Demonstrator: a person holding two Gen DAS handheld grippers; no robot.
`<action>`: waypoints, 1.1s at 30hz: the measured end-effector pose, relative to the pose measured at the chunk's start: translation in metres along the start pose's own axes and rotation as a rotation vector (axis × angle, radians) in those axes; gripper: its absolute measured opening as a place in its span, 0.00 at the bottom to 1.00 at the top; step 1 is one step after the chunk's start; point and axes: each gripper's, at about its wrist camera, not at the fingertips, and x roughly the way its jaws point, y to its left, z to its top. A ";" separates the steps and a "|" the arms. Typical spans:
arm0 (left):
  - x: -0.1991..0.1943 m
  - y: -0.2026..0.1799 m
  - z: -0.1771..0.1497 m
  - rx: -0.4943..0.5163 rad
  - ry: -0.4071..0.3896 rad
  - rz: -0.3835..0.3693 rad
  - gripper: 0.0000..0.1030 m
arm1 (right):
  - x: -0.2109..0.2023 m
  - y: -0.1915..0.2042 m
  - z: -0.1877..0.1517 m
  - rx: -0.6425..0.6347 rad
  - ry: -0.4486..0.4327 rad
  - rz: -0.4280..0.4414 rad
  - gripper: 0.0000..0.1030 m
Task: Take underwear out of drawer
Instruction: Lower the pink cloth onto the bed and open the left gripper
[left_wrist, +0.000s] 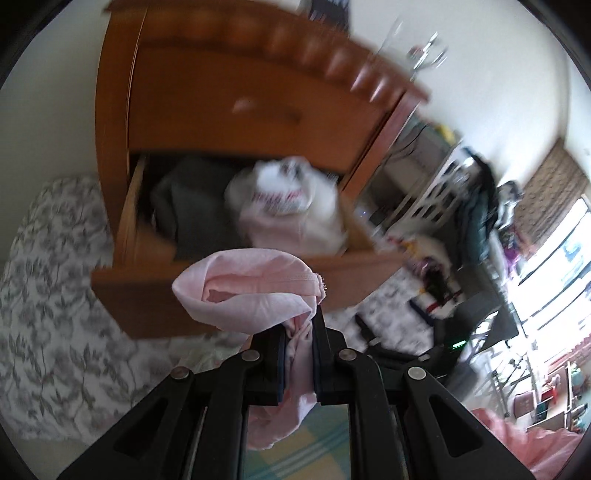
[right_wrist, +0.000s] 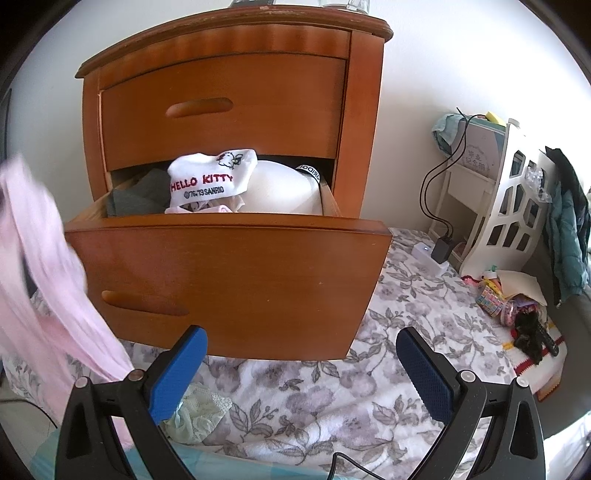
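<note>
My left gripper (left_wrist: 300, 334) is shut on pale pink underwear (left_wrist: 251, 291), which bunches above the fingers and hangs below them, in front of the open lower drawer (left_wrist: 229, 291). The same pink underwear (right_wrist: 48, 280) shows blurred at the left of the right wrist view. The drawer (right_wrist: 229, 280) of the wooden nightstand (right_wrist: 365, 129) holds a white Hello Kitty garment (right_wrist: 207, 181), a grey garment (right_wrist: 136, 197) and a cream one (right_wrist: 284, 192). My right gripper (right_wrist: 301, 363) stands open below the drawer front with nothing between its blue pads (right_wrist: 177, 376).
A floral bedspread (right_wrist: 314, 398) lies under the nightstand. A pale green lace piece (right_wrist: 199, 410) lies by my right gripper's left finger. To the right stand a white shelf unit (right_wrist: 506, 206), a charger with cables (right_wrist: 439, 247), toys (right_wrist: 517, 306) and a hanging teal jacket (right_wrist: 569, 240).
</note>
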 end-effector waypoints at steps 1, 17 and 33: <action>0.006 0.002 -0.004 -0.004 0.013 0.008 0.11 | 0.000 0.000 0.000 -0.001 0.001 0.000 1.00; 0.093 0.013 -0.035 -0.026 0.203 0.079 0.11 | 0.003 0.001 -0.001 -0.008 0.012 0.002 1.00; 0.125 0.012 -0.032 -0.036 0.257 0.112 0.44 | 0.004 0.001 -0.001 -0.007 0.023 0.005 1.00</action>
